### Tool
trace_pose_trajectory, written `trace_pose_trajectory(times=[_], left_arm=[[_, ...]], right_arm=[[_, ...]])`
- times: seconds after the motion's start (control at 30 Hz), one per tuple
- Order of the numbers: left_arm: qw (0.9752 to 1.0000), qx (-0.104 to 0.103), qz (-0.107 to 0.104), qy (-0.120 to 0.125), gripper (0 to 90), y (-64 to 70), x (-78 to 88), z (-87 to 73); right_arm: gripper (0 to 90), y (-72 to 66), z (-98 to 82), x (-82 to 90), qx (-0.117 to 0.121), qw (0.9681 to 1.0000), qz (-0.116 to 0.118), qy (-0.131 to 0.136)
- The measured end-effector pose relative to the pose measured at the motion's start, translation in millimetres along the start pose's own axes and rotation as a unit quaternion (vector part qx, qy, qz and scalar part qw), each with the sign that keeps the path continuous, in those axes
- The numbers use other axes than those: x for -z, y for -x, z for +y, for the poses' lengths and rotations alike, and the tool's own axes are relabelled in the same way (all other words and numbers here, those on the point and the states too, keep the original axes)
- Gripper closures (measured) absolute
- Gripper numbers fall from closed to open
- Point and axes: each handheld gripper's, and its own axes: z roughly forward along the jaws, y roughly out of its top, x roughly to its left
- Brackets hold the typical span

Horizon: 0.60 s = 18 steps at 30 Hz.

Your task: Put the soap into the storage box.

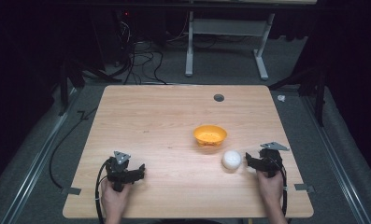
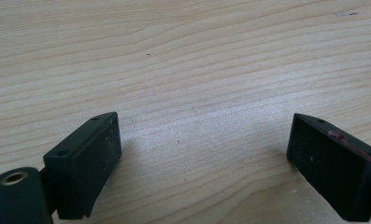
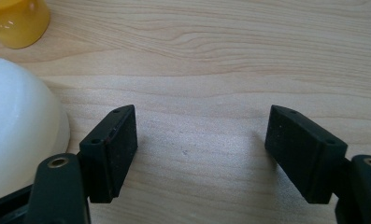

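Nearby, both grippers rest with jaws spread, holding nothing.
Left gripper (image 1: 139,171) and right gripper (image 1: 248,160) sit on the pale wood-grain table (image 1: 164,121); a smooth white upturned bowl (image 1: 231,159) lies just beside the right one, a glossy orange plastic bowl (image 1: 210,135) beyond, grey carpet behind.

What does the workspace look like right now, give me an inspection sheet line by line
Surface: wooden table, bare grain, one round grommet hole near the far edge.
Job's things: orange bowl upright; white bowl upside down, nearer the person.
Clutter: nothing seen.
Grippers: left gripper open over bare wood; right gripper open, beside the white bowl, not touching it.
Cables: a black cable trails from the left gripper; more lie on the floor beyond.
Surroundings: grey carpet, white desk frame behind.
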Motion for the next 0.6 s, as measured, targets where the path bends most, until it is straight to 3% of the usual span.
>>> trace_pose_trajectory(times=[0.6], left_arm=[[1.0, 0.0, 0.0, 0.0, 10.4, 0.0, 0.0, 0.0]], right_arm=[[25.6, -1.1, -0.3, 0.2, 0.002, 1.0, 0.002, 0.0]])
